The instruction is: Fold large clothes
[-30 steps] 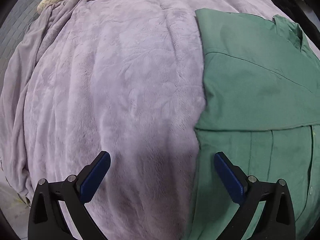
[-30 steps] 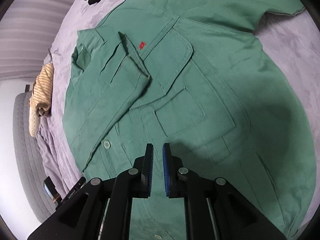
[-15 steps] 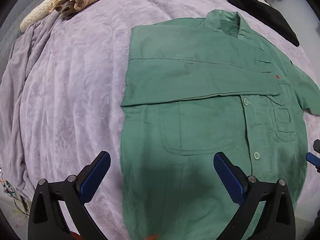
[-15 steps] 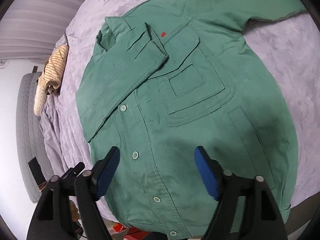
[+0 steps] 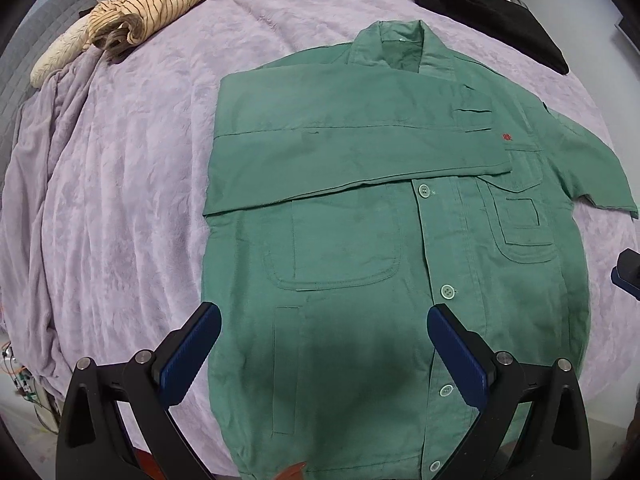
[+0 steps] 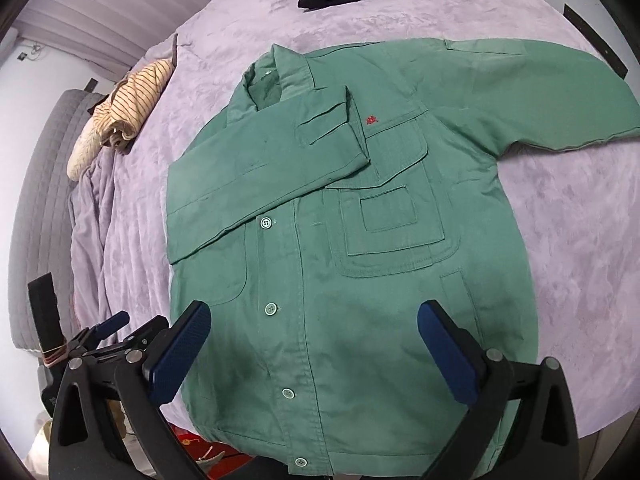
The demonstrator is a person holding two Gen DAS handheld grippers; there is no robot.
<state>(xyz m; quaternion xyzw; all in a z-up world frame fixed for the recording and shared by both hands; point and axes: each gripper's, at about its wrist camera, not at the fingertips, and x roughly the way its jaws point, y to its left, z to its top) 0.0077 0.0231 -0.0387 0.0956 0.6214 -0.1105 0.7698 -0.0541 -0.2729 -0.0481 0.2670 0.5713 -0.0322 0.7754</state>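
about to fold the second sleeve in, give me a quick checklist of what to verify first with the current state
1. Left sleeve already folded across the chest: ok.
2. Right sleeve lying spread out flat on the blanket, unfolded and reachable: ok.
3. Right gripper open and holding nothing: ok.
4. Left gripper open, off the cloth: ok.
5. Green jacket front buttoned and lying smooth: ok.
6. Bottom hem fully on the bed: cannot tell, it runs behind the grippers at the edge.
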